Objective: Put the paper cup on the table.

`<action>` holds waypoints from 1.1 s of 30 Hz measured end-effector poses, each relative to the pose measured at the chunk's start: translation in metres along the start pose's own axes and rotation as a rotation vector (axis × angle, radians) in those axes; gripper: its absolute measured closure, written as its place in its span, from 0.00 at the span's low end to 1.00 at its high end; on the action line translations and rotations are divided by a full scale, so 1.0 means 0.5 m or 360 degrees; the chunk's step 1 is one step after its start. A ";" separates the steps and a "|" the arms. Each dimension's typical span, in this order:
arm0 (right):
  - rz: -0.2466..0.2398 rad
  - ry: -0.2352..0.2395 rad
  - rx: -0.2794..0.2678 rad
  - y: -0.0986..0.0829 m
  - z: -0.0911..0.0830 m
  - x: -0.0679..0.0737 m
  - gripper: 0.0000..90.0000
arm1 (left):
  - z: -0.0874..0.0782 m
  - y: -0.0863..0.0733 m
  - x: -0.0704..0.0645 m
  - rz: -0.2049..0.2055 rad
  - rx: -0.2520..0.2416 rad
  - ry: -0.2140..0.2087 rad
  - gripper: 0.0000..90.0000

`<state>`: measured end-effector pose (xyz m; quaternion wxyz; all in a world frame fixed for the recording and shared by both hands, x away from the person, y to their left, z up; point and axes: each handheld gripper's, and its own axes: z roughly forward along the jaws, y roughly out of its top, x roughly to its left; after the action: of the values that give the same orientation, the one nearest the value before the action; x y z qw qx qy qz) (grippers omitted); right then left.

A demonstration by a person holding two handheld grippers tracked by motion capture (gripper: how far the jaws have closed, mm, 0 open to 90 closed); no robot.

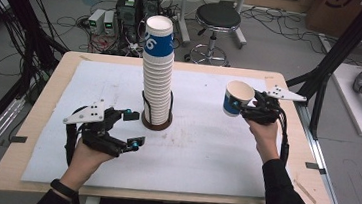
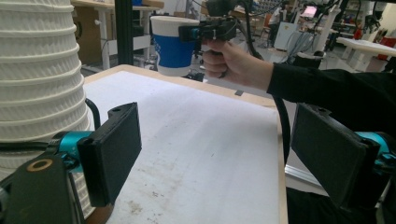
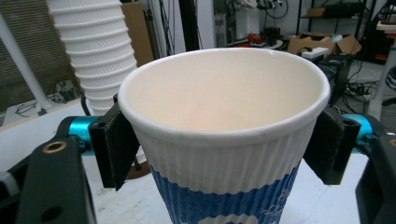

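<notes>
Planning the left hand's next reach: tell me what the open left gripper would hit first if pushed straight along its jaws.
Probably nothing soon: the left gripper points across bare white table covering; the tall white ribbed paper-cup stack sits just beside its line.

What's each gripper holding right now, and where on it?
The right gripper clamps the single paper cup by its ribbed sides just under the rim. The left gripper is open, holding nothing.

The left gripper [image 2: 215,158], jaws wide apart, sits beside the cup stack [image 2: 39,79]; a hand [image 2: 231,63] holds a cup [image 2: 173,46] aloft.

High view overhead, gripper views low (close), sharing cup stack [image 1: 157,74]
</notes>
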<state>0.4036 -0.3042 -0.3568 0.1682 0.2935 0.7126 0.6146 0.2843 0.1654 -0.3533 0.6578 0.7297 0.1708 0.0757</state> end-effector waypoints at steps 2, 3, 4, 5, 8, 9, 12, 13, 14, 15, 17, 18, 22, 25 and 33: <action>0.0005 -0.0022 0.0005 -0.006 0.004 -0.005 0.25 | 0.000 0.000 0.000 -0.0001 0.0004 0.0002 0.18; 0.0008 -0.0031 0.0012 -0.009 0.006 -0.009 0.25 | 0.000 -0.001 0.001 -0.0002 0.0005 0.0002 0.18; 0.0019 -0.0039 0.0025 -0.012 0.008 -0.011 0.25 | 0.001 -0.001 0.001 -0.0006 0.0010 0.0008 0.18; 0.0023 -0.0049 0.0023 -0.015 0.009 -0.014 0.25 | 0.001 -0.001 0.001 -0.0006 0.0013 0.0009 0.18; 0.0032 -0.0088 0.0026 -0.025 0.011 -0.021 0.25 | 0.001 -0.003 0.003 -0.0011 0.0019 0.0010 0.18; 0.0042 -0.0089 0.0030 -0.028 0.011 -0.022 0.25 | 0.001 -0.003 0.003 -0.0015 0.0028 0.0008 0.18; 0.0057 -0.0120 0.0033 -0.040 0.012 -0.031 0.25 | 0.003 -0.004 0.004 -0.0016 0.0045 0.0001 0.18; 0.0065 -0.0128 0.0038 -0.043 0.012 -0.034 0.25 | 0.003 -0.004 0.004 -0.0017 0.0046 0.0005 0.18; 0.0065 -0.0136 0.0039 -0.047 0.014 -0.037 0.25 | 0.004 -0.004 0.004 -0.0016 0.0047 0.0004 0.18; 0.0065 -0.0144 0.0037 -0.051 0.014 -0.038 0.25 | 0.004 -0.004 0.004 -0.0015 0.0048 0.0000 0.18; 0.0070 -0.0161 0.0036 -0.059 0.016 -0.041 0.25 | 0.005 -0.004 0.004 -0.0013 0.0048 -0.0002 0.18; 0.0077 -0.0168 0.0046 -0.064 0.018 -0.044 0.25 | 0.005 -0.004 0.004 -0.0012 0.0049 -0.0006 0.18; 0.0105 -0.0193 0.0059 -0.081 0.026 -0.050 0.25 | 0.007 -0.005 0.004 -0.0013 0.0046 -0.0013 0.18; 0.0096 -0.0224 0.0082 -0.093 0.037 -0.051 0.25 | 0.009 -0.006 0.004 -0.0017 0.0047 -0.0018 0.18; 0.0098 -0.0281 0.0095 -0.119 0.060 -0.057 0.25 | 0.012 -0.006 0.003 -0.0010 0.0054 -0.0019 0.18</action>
<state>0.4310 -0.3027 -0.4238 0.2027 0.3732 0.7037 0.5696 0.2874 0.1605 -0.3574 0.6464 0.7407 0.1704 0.0664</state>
